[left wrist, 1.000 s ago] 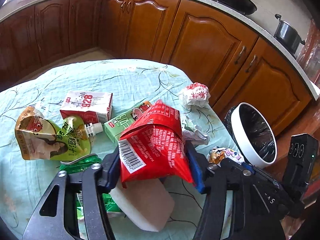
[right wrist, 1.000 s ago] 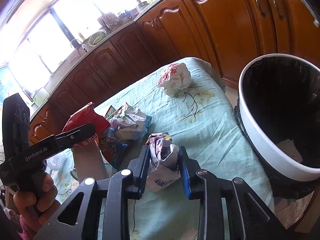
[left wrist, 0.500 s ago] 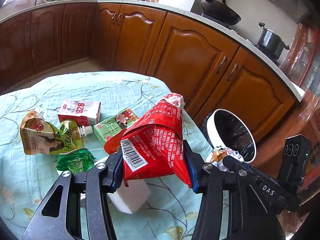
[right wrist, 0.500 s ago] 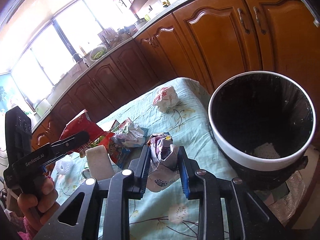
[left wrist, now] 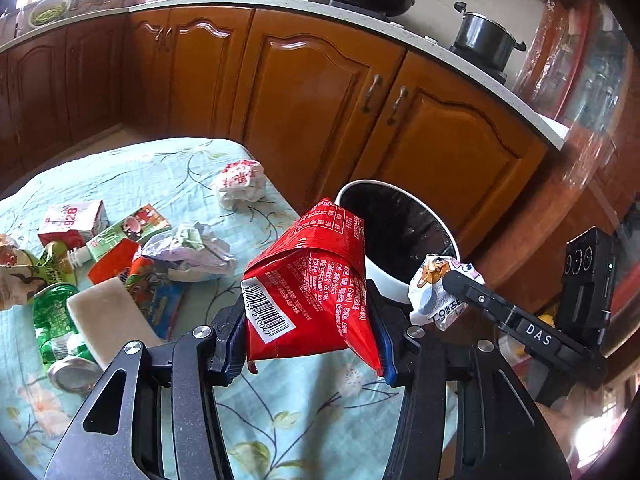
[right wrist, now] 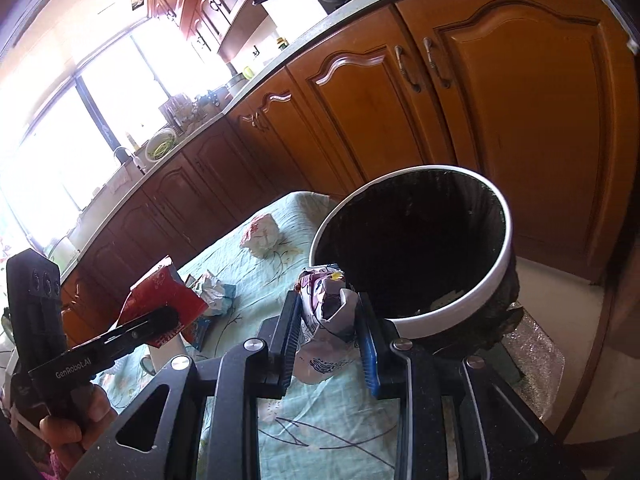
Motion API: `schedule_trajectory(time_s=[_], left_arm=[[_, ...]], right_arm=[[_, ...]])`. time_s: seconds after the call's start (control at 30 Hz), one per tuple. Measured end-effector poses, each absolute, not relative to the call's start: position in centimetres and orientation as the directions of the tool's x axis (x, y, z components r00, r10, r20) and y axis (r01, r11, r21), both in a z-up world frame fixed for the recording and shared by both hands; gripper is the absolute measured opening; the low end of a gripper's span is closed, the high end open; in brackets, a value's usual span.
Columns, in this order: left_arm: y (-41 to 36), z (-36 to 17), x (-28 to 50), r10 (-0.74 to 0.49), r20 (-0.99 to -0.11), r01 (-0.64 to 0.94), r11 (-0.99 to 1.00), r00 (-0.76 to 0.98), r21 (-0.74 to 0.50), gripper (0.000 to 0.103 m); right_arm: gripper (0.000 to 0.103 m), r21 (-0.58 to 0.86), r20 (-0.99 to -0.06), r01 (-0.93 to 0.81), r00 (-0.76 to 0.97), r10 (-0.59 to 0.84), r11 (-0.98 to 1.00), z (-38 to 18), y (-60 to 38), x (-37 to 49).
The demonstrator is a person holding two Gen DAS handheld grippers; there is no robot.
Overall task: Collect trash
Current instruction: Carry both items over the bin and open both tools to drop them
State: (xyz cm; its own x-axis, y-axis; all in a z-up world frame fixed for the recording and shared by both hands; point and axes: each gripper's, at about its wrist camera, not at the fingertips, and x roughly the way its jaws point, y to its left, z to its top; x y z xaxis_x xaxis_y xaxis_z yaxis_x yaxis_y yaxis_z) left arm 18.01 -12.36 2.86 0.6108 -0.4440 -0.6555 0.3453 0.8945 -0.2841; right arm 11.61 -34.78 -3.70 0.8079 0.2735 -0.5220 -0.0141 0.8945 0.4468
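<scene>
Daylight floods in through the window, blown out to white glare. Both views show strong fisheye curvature with dark vignetted corners. The wooden cabinets carry soft sheen.

Home kitchen, wooden cabinets, stovetop pot

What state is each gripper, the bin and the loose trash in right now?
left gripper: shut on red snack bag, lifted
right gripper: shut on crumpled wrapper, near the bin rim
trash bin: open, black-lined, nearly empty
green can: crushed, lying on the table
</scene>
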Motion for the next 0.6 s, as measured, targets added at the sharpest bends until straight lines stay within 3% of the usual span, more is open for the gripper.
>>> schedule_trajectory(time_s=[0.6], left_arm=[[-20.4,2.9,21.4,-0.500,-0.676,0.456,0.850,0.541,-0.263,0.049]], right_arm=[[0.028,0.433,-0.517,0.055,0.833,0.198,0.900,-2.8,-39.2,14.9]])
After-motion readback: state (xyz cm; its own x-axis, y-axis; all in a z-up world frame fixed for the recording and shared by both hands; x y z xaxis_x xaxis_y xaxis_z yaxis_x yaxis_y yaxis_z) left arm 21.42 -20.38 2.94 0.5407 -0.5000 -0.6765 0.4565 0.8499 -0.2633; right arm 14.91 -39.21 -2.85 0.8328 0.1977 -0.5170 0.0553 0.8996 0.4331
